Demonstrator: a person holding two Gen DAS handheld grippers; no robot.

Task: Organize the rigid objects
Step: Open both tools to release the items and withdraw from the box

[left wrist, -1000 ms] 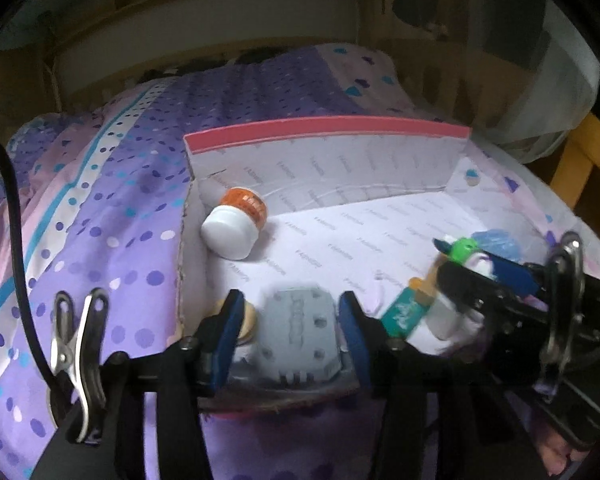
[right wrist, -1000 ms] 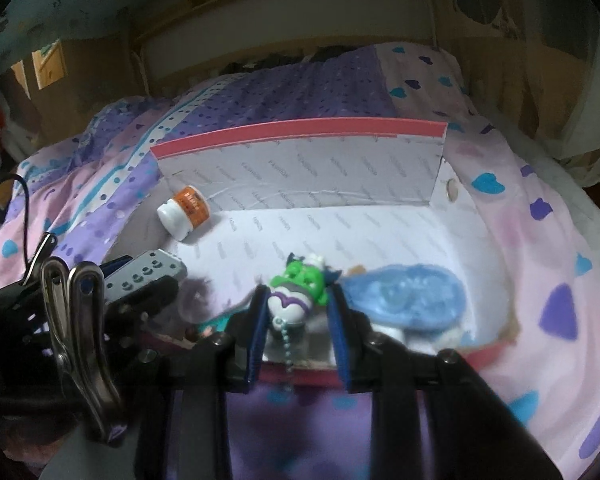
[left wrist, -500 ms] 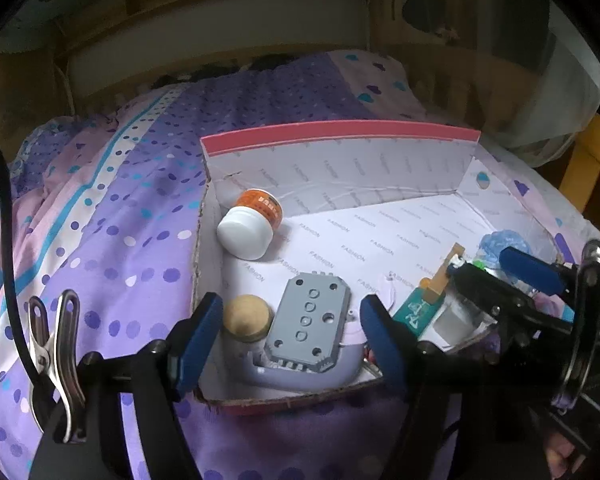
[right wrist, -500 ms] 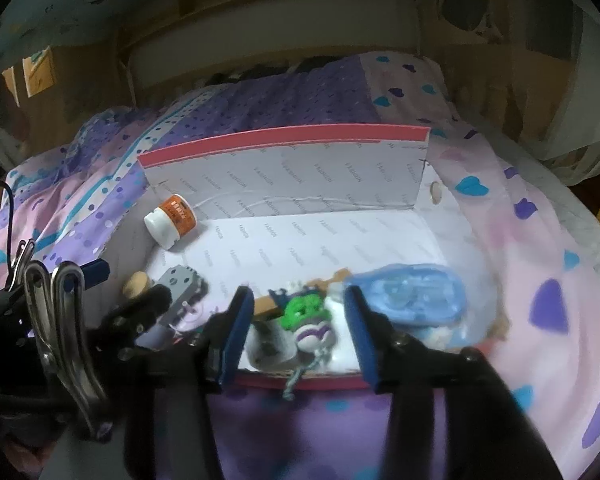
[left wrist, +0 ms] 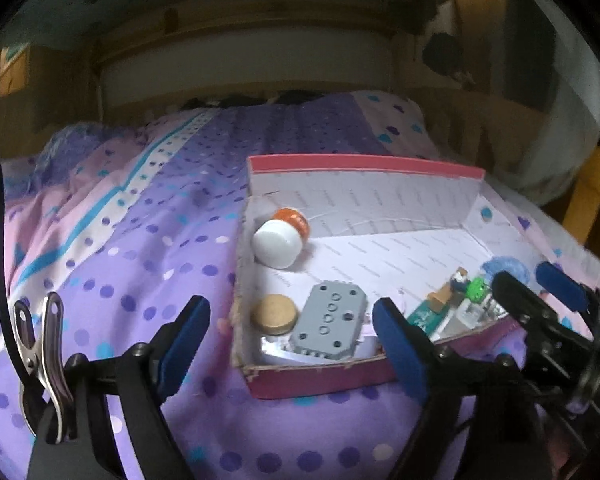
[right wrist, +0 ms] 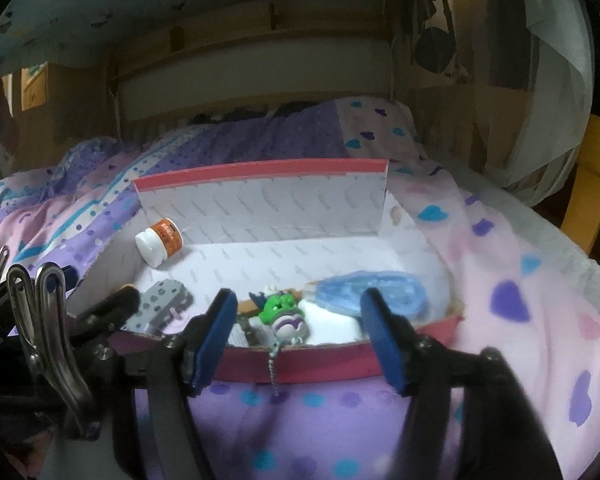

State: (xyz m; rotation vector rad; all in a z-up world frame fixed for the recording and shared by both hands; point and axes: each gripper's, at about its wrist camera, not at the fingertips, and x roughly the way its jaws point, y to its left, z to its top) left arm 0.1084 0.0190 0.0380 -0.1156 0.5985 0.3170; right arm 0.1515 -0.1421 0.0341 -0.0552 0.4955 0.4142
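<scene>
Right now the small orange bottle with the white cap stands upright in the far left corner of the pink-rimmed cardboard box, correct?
Not quite. The small orange bottle with the white cap is in the far left corner of the pink-rimmed cardboard box, but it lies on its side, cap toward the camera, not upright. The right wrist view shows this best; the left wrist view agrees.

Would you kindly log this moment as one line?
left gripper: opening, empty | right gripper: opening, empty | grey block, green toy: in box

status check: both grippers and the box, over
Left gripper and right gripper both empty, jaws opening. Grey block and green figure lie in the red box, near its front wall. Nothing in the way.
</scene>
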